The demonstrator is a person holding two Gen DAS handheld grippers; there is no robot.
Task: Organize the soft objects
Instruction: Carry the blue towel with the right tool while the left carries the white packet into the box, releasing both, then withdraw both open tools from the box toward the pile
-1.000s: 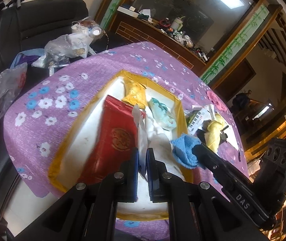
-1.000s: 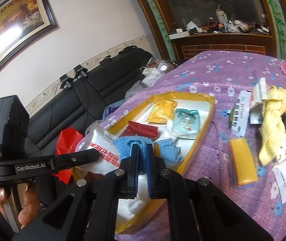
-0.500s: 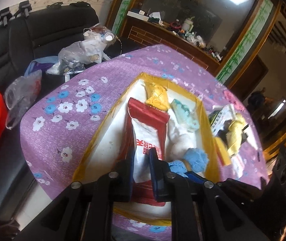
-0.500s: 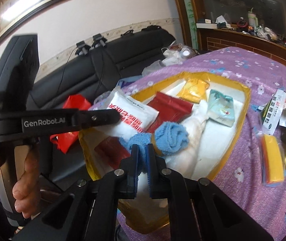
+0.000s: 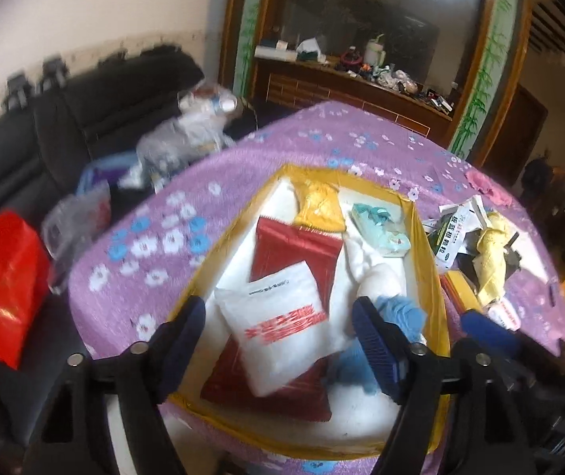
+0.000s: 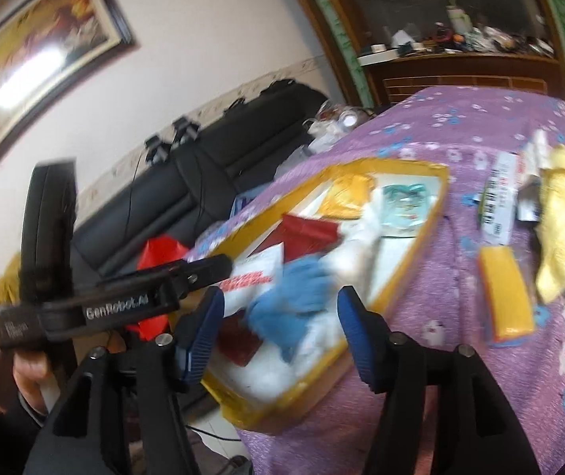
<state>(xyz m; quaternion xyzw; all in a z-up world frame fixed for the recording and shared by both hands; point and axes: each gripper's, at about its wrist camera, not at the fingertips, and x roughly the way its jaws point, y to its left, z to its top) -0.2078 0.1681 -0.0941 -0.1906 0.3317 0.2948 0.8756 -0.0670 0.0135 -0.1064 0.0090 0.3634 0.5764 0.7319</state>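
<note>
- Left wrist view: I'm looking down at a tabletop [image 5: 242, 166] under a purple flowered cloth, with a black sofa [image 5: 84, 118] at ten o'clock and a wooden sideboard [image 5: 353, 87] at twelve.
- A yellow-rimmed tray [image 5: 434, 277] sits at centre, holding a white packet [image 5: 278, 324] on red pouches [image 5: 298, 249], and a blue cloth [image 5: 401, 312] at three o'clock of it.
- My left tongs [image 5: 278, 340] are opening wide, astride the white packet, gripping nothing.
- My right tongs [image 6: 278, 312] are opening too; the blue cloth lies loose between them on the tray.
- A yellow cloth [image 6: 563, 217] lies outside the tray at two o'clock.
</note>
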